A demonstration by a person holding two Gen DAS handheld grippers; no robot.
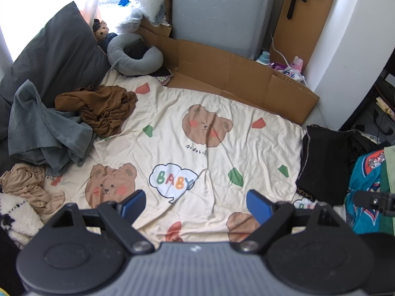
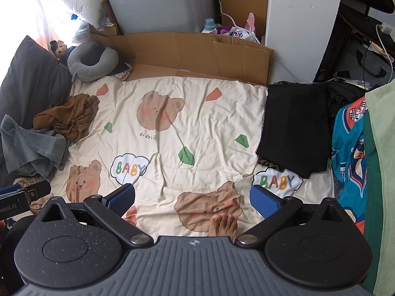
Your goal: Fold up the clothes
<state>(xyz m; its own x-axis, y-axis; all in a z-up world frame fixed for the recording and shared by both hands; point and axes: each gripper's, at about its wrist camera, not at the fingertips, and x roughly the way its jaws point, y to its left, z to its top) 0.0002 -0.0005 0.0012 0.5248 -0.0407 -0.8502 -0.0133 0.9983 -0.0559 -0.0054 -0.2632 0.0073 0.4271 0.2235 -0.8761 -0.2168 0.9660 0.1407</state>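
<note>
Both grippers are hovering over the bed, pointing down at the bear-print sheet (image 1: pixel 172 133). Left gripper (image 1: pixel 195 204): fingers spread wide, nothing between them. Right gripper (image 2: pixel 192 197): fingers also spread, gripping nothing, only sheet and a bare foot (image 2: pixel 223 225) showing below the gap.

Clothes are sitting at the edges:
- left edge: brown garment (image 1: pixel 103 108) crumpled, lying partly on the grey-blue garment (image 1: pixel 47 133); a tan garment (image 1: pixel 27 185) is bunched nearer the camera, beside a white fleecy item (image 1: pixel 14 219).
- right edge: black folded garment (image 2: pixel 293 128) lying flat, overhanging the sheet's right border, with a leopard-print piece (image 2: pixel 270 165) peeking out underneath.
- far right: teal patterned fabric (image 2: pixel 348 148) and green fabric (image 2: pixel 380 172).

The middle of the sheet is lying open, wrinkled but unobstructed. The far edge is bounded by flattened cardboard (image 1: pixel 234 74); dark pillow (image 1: pixel 54 56) and grey neck pillow (image 1: pixel 133 56) are crowding the far-left corner.
</note>
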